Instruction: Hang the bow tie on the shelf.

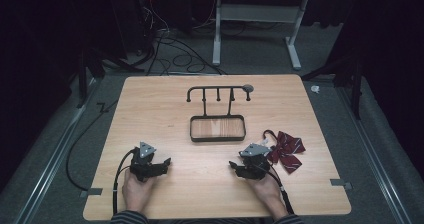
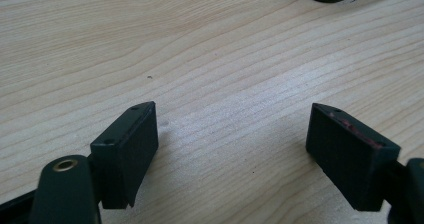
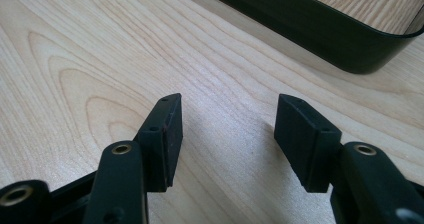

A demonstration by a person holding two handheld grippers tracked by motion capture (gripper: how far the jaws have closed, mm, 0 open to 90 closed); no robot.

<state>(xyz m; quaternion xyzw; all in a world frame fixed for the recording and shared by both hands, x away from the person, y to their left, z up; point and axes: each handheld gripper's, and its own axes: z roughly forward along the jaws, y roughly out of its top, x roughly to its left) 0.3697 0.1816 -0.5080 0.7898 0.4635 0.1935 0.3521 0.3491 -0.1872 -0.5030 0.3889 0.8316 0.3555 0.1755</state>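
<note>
Work has not started, as far as I can judge. The bow tie (image 1: 286, 153) lies flat on the counter (image 1: 165, 114), just beside the right gripper (image 1: 234, 166), untouched. The rack (image 1: 218, 92) with its tray (image 1: 217, 129) carries nothing. Both the right gripper and the left gripper (image 1: 166, 162) rest with jaws wide apart, nothing between them. Picking up and hanging remain.

Dark red bow tie (image 1: 287, 154) with pale stripes, black rack (image 1: 218, 115), light wood-grain table (image 1: 150, 109), black grippers' fingers (image 3: 162, 134)
</note>
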